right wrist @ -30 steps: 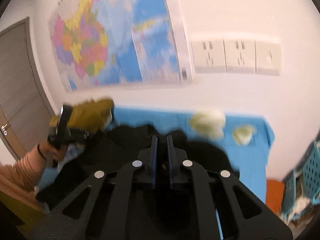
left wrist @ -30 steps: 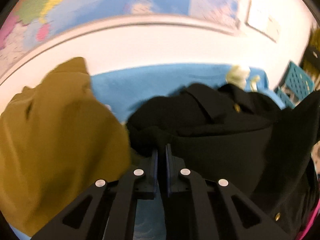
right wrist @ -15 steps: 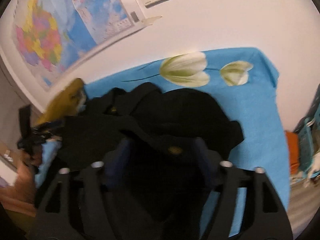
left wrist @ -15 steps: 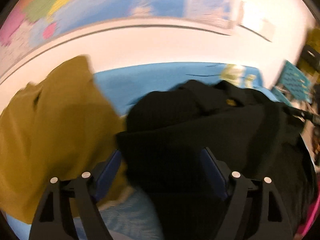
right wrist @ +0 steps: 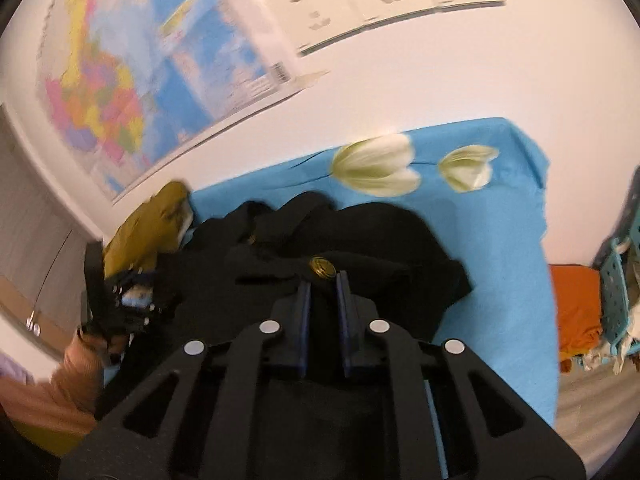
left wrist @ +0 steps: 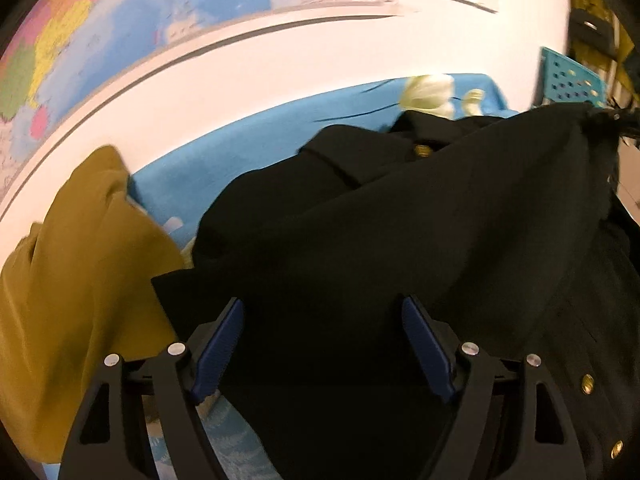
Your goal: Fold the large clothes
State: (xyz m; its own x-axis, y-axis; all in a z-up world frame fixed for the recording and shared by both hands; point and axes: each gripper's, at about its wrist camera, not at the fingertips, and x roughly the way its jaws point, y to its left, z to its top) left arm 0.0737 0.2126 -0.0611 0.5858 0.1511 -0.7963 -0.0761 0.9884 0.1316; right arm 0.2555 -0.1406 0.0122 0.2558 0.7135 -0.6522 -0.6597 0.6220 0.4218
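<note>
On the blue cloth (right wrist: 500, 240), black coat (right wrist: 360, 240) lying bunched. Right gripper (right wrist: 323, 296) closing on a fold near a button; left gripper (left wrist: 322, 344) gaping wide, gripping nothing. Pinching one layer only seems best.

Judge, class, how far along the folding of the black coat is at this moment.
Done: little. The black coat lies rumpled on the blue cloth, with no neat fold showing. In hand: the right gripper is closing on coat fabric by a gold button; the left gripper is open over it. Left: the whole fold.
</note>
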